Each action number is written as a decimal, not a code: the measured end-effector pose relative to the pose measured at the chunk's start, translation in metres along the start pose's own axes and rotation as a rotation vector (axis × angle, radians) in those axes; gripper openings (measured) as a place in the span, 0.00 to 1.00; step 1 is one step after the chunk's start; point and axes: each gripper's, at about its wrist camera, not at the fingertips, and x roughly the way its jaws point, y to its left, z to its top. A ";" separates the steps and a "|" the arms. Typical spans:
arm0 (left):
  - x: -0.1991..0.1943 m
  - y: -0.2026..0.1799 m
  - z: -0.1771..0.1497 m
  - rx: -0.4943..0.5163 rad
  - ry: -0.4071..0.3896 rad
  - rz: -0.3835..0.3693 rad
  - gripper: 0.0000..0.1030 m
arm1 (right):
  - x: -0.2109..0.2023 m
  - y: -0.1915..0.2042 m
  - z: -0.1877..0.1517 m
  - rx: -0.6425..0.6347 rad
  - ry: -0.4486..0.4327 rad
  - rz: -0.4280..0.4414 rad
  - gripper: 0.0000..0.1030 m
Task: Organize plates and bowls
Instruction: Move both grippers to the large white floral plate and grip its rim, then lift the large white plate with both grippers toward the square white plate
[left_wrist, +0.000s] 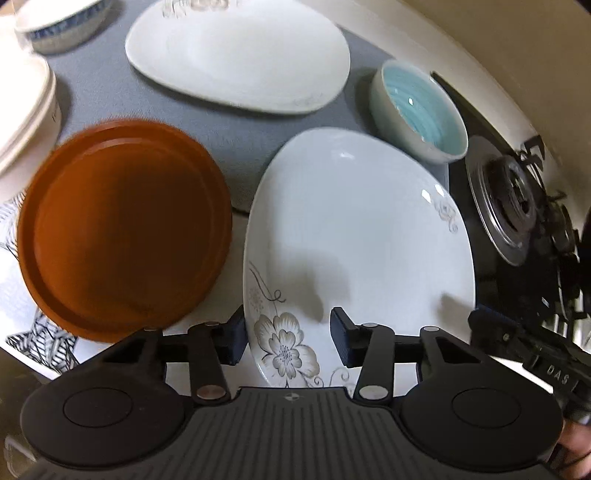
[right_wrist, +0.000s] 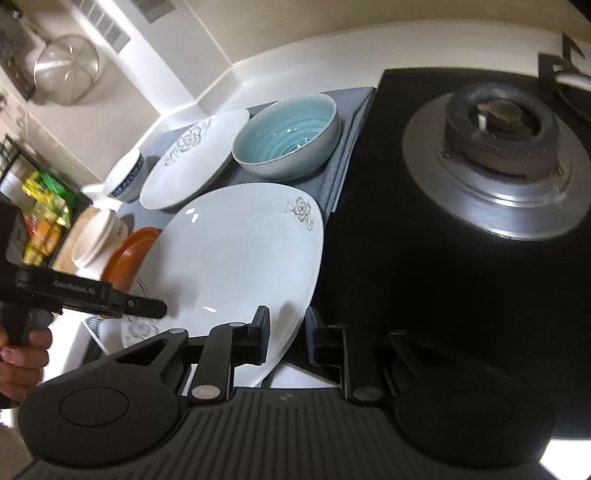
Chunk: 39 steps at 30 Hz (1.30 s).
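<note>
Your left gripper (left_wrist: 286, 338) has its jaws wide open astride the near rim of the near plate (left_wrist: 354, 236), one finger just outside the rim on the left and the other over the plate's face; whether either finger touches the plate you cannot tell, and nothing is clamped. Your right gripper (right_wrist: 286, 330) has its jaws open a little, with that plate's right edge (right_wrist: 236, 258) lying in the gap between the two fingers; contact cannot be told there either. The plate is white with a grey flower print and lies partly on the grey mat (left_wrist: 236, 136) and partly on the white bench (right_wrist: 295, 376). Just left of it sits the orange plate (left_wrist: 123, 230), blurred in the left view. Beyond the near plate are a second white flowered plate, the far plate (left_wrist: 240, 55), and beside it the teal bowl (left_wrist: 419, 110), both on the mat. A blue-patterned bowl (left_wrist: 61, 22) stands at the far left corner, and a stack of cream dishes (left_wrist: 24, 110) sits at the left edge. To the right of the mat lies the black hob (right_wrist: 424, 258) with its burner (right_wrist: 498, 136). In the right view a wire strainer (right_wrist: 66, 68) hangs on the wall at the upper left.
</note>
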 end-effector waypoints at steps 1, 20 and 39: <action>0.004 0.003 0.002 -0.008 0.014 -0.002 0.47 | 0.000 -0.005 0.000 0.023 0.003 0.022 0.19; 0.010 -0.026 0.017 0.126 0.052 0.007 0.52 | -0.003 -0.022 0.008 0.075 0.018 0.058 0.19; -0.014 -0.025 0.029 0.099 0.031 -0.031 0.44 | 0.001 -0.008 0.001 0.118 0.002 0.059 0.23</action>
